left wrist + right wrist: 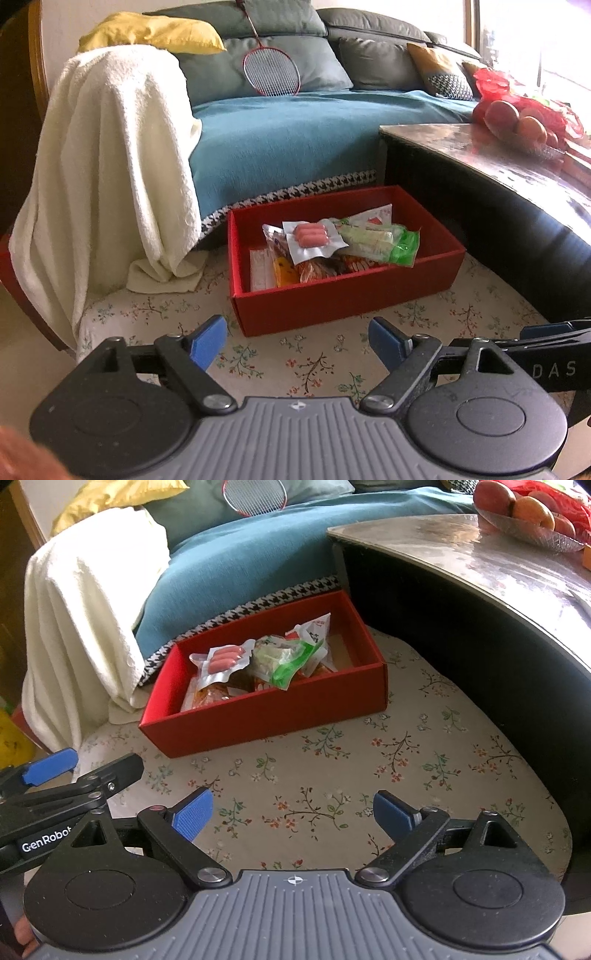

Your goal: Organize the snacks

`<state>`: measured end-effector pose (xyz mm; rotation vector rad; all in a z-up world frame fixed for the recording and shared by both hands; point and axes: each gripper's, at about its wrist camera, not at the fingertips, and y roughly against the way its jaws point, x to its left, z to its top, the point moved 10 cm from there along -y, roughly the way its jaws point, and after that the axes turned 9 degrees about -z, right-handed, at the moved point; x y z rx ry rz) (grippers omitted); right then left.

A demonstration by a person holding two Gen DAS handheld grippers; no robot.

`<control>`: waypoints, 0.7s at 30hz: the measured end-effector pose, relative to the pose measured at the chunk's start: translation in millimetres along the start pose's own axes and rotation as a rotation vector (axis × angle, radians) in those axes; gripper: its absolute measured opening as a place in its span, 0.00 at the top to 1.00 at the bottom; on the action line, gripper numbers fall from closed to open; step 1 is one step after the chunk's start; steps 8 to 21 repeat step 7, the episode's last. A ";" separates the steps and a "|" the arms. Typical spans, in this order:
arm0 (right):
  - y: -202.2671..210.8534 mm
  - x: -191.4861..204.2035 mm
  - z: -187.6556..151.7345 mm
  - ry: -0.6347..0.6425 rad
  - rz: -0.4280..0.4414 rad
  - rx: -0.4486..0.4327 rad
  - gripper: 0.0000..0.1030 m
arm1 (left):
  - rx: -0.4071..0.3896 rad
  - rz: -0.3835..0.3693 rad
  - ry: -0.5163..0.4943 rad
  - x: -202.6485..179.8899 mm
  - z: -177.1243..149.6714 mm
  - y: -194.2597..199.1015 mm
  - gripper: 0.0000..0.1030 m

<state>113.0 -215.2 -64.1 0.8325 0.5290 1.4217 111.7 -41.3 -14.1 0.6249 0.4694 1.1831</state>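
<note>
A red cardboard box (343, 299) sits on a floral cloth (295, 362) and holds several snack packets. A vacuum pack of pink sausages (312, 236) lies on top, next to a green-and-clear packet (384, 242). My left gripper (297, 345) is open and empty, hovering in front of the box. My right gripper (291, 814) is open and empty, also short of the box (273, 712). The sausage pack (223, 659) and green packet (288, 662) show in the right wrist view too. The left gripper's fingers (50, 764) appear at its left edge.
A sofa with a teal cover (280, 136), a white towel (103, 155) and a badminton racket (271, 70) stands behind the box. A dark coffee table (517, 170) with a fruit bowl (517, 125) stands at the right, close to the box.
</note>
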 end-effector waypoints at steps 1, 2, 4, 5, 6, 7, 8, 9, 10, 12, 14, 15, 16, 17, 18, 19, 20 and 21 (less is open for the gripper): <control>-0.3 0.0 -0.1 0.000 0.000 0.001 0.06 | -0.005 0.002 -0.002 0.0 0.1 0.0 0.25; 0.2 -0.4 -0.5 0.001 -0.001 0.002 0.06 | -0.008 0.003 -0.004 0.0 0.2 -0.1 0.25; 0.0 -0.2 -0.7 0.000 0.001 0.004 0.06 | -0.009 0.006 -0.005 -0.2 0.4 -0.5 0.25; -0.1 0.5 -0.7 0.001 0.001 0.004 0.06 | -0.013 0.009 -0.009 -0.5 0.5 -0.1 0.25; -0.4 1.0 -1.0 0.003 0.001 0.005 0.06 | -0.016 0.013 -0.014 -0.5 0.8 0.2 0.25; -0.9 1.1 -1.1 0.003 0.001 0.006 0.05 | -0.016 0.018 -0.017 -0.6 0.8 0.3 0.25; -0.9 1.1 -1.1 0.003 0.001 0.006 0.05 | -0.016 0.018 -0.017 -0.6 0.8 0.3 0.25; -0.9 1.1 -1.1 0.003 0.001 0.006 0.05 | -0.016 0.018 -0.017 -0.6 0.8 0.3 0.25; -0.9 1.1 -1.1 0.003 0.001 0.006 0.05 | -0.016 0.018 -0.017 -0.6 0.8 0.3 0.25; -0.9 1.1 -1.1 0.003 0.001 0.006 0.05 | -0.016 0.018 -0.017 -0.6 0.8 0.3 0.25; -0.9 1.1 -1.1 0.003 0.001 0.006 0.05 | -0.016 0.018 -0.017 -0.6 0.8 0.3 0.25; -0.9 1.1 -1.1 0.003 0.001 0.006 0.05 | -0.016 0.018 -0.017 -0.6 0.8 0.3 0.25; -0.9 1.1 -1.1 0.003 0.001 0.006 0.05 | -0.016 0.018 -0.017 -0.6 0.8 0.3 0.25; -0.9 1.1 -1.1 0.003 0.001 0.006 0.05 | -0.016 0.018 -0.017 -0.6 0.8 0.3 0.25; -0.9 1.1 -1.1 0.003 0.001 0.006 0.05 | -0.016 0.018 -0.017 -0.6 0.8 0.3 0.25; -0.9 1.1 -1.1 0.003 0.001 0.006 0.05 | -0.016 0.018 -0.017 -0.6 0.8 0.3 0.25; -0.9 1.1 -1.1 0.003 0.001 0.006 0.05 | -0.016 0.018 -0.017 -0.6 0.8 0.3 0.25; -0.9 1.1 -1.1 0.003 0.001 0.006 0.05 | -0.016 0.018 -0.017 -0.6 0.8 0.3 0.25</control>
